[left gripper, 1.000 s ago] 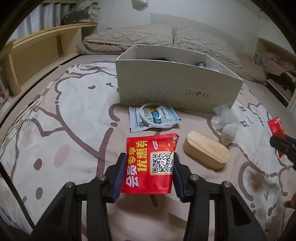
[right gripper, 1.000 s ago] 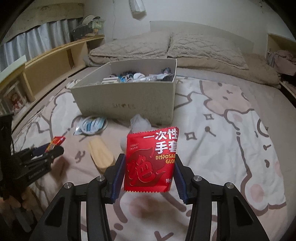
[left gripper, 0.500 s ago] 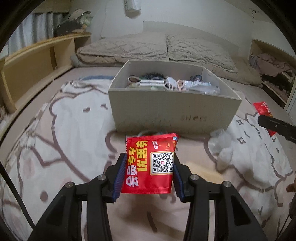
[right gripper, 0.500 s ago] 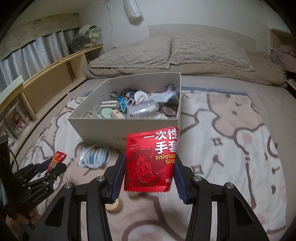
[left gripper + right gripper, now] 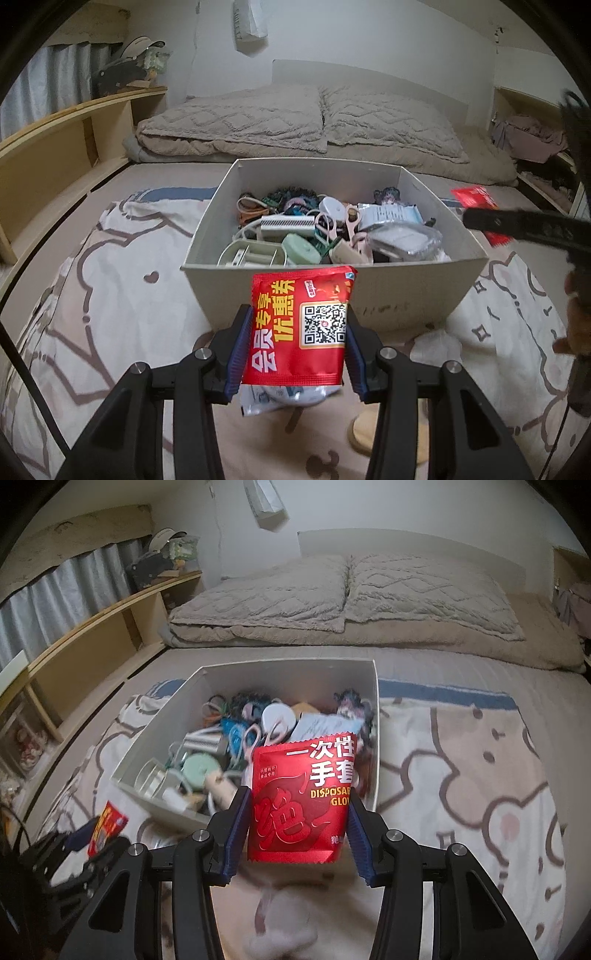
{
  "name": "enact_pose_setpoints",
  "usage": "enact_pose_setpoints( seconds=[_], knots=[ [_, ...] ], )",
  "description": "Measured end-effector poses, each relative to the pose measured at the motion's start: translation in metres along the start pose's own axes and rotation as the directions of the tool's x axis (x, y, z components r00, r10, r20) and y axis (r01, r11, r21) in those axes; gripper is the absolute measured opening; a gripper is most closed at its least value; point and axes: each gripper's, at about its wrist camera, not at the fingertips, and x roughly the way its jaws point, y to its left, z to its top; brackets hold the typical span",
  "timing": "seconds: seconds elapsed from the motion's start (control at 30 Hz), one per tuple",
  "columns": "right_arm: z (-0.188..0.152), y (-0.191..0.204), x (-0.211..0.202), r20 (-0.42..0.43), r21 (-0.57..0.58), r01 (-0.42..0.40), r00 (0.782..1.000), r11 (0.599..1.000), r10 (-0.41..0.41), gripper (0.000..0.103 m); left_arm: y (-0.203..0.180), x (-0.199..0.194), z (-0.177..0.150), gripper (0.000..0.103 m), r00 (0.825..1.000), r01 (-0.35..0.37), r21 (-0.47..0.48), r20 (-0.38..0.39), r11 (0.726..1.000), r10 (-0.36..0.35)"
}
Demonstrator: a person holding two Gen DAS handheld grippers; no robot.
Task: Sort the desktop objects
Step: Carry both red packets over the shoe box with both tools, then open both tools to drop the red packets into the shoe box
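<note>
Left gripper (image 5: 299, 354) clamps a red coupon sachet (image 5: 300, 325), held above the bed just short of the box (image 5: 332, 291) near wall. Right gripper (image 5: 297, 834) clamps a red glove sachet (image 5: 301, 801) over the box's near-right corner. Advice: carry both past the rim, over the clutter, before releasing; sachets are light and may catch on the wall.

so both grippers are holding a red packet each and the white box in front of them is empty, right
Not quite: the white box is not empty, it is crowded with small items, as both wrist views show. The rest holds: the left gripper and the right gripper each clamp a red packet.
</note>
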Motion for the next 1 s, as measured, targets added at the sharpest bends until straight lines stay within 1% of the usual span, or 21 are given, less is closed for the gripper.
enact_pose_setpoints(
  seconds=[0.17, 0.33, 0.43, 0.63, 0.7, 0.73, 0.77, 0.8, 0.93, 1.0],
  knots=[
    [0.027, 0.0, 0.028, -0.035, 0.005, 0.01, 0.999, 1.0, -0.01, 0.05, 0.0, 0.01, 0.011, 0.046, 1.0, 0.005, 0.003, 0.009, 1.0, -0.005],
    [0.046, -0.002, 0.058, -0.086, 0.038, 0.01, 0.996, 0.999, -0.007, 0.05, 0.005, 0.018, 0.021, 0.046, 1.0, -0.002, 0.0, 0.021, 1.0, 0.002],
    [0.057, -0.003, 0.074, -0.108, 0.049, 0.023, 0.994, 0.999, -0.018, 0.05, 0.01, 0.022, 0.027, 0.046, 1.0, -0.012, -0.006, 0.027, 1.0, 0.012],
    [0.07, -0.009, 0.099, -0.138, 0.105, 0.039, 0.99, 0.994, -0.024, 0.05, 0.02, 0.032, 0.039, 0.046, 0.999, -0.036, -0.01, 0.036, 0.999, 0.037],
    [0.073, -0.01, 0.105, -0.153, 0.12, 0.057, 0.987, 0.991, -0.038, 0.05, 0.023, 0.035, 0.043, 0.046, 0.998, -0.043, -0.012, 0.039, 0.999, 0.043],
    [0.074, -0.01, 0.108, -0.159, 0.126, 0.064, 0.986, 0.99, -0.044, 0.056, 0.026, 0.037, 0.047, 0.046, 0.999, -0.039, -0.021, 0.037, 0.999, 0.039],
    [0.074, -0.01, 0.108, -0.157, 0.129, 0.062, 0.987, 0.99, -0.042, 0.066, 0.028, 0.039, 0.049, 0.046, 0.999, -0.035, -0.027, 0.034, 0.999, 0.036],
    [0.075, -0.009, 0.109, -0.152, 0.128, 0.059, 0.988, 0.99, -0.04, 0.068, 0.029, 0.041, 0.052, 0.046, 0.999, -0.032, -0.033, 0.03, 0.999, 0.033],
    [0.076, -0.001, 0.11, -0.139, 0.083, 0.065, 0.989, 0.994, -0.053, 0.068, 0.033, 0.047, 0.064, 0.046, 0.999, -0.034, -0.037, 0.032, 0.999, 0.036],
    [0.075, 0.0, 0.107, -0.131, 0.069, 0.049, 0.991, 0.996, -0.039, 0.068, 0.034, 0.049, 0.071, 0.046, 0.998, -0.042, -0.032, 0.038, 0.999, 0.043]
  ],
)
